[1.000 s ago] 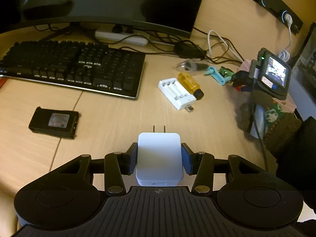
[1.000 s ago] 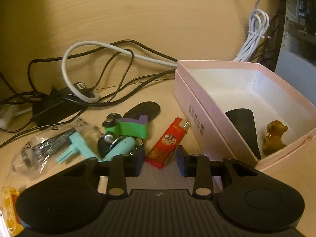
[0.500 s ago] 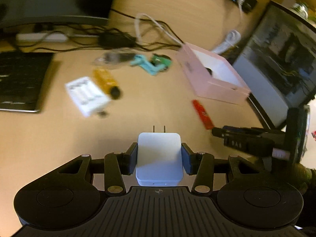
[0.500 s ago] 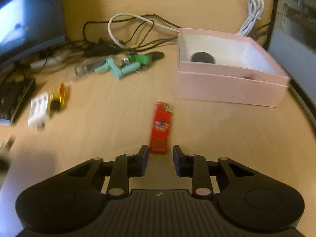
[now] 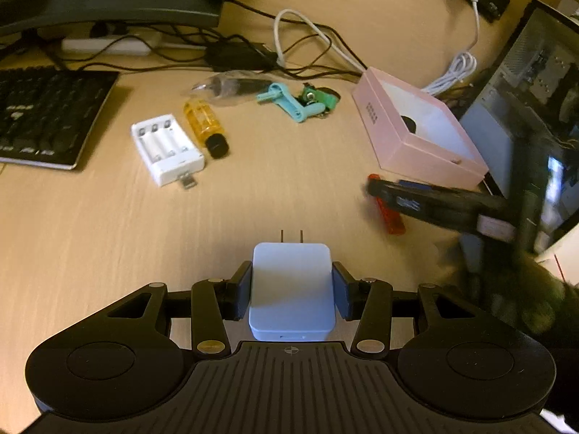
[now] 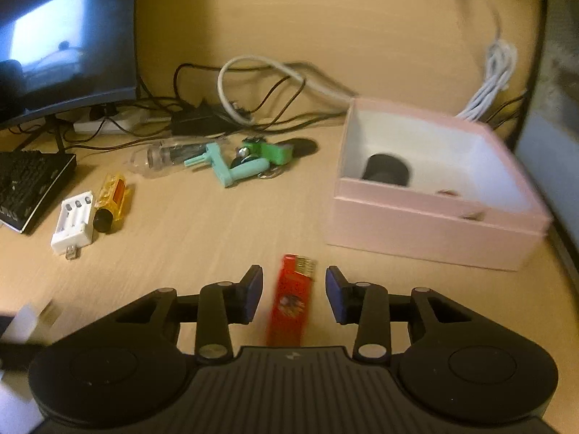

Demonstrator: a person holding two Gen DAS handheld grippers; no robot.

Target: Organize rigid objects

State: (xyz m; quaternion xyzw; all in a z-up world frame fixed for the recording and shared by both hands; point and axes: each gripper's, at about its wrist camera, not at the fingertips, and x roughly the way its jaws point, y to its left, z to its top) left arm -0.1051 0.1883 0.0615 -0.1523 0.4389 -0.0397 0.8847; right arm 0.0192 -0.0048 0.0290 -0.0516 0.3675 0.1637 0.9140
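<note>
keyboard (image 5: 43, 115) occupies the far left of the table (image 5: 108, 238). next to it lie the white battery charger (image 5: 166, 148) and the yellow case (image 5: 206, 126), touching side by side. further right sits a cluster of teal and green plastic parts (image 5: 296, 103) in front of tangled cables. left tongs (image 5: 291, 291) grip the white plug adapter (image 5: 291, 289) on both flat sides, prongs pointing forward, above the table. right tongs (image 6: 294, 294) are partly apart and opening; the red lighter (image 6: 291, 303) lies between the pads with a gap on each side, resting on the table. the pink box (image 6: 434, 213) stands at far right, open-topped, with a dark round object (image 6: 387, 170) inside.
</note>
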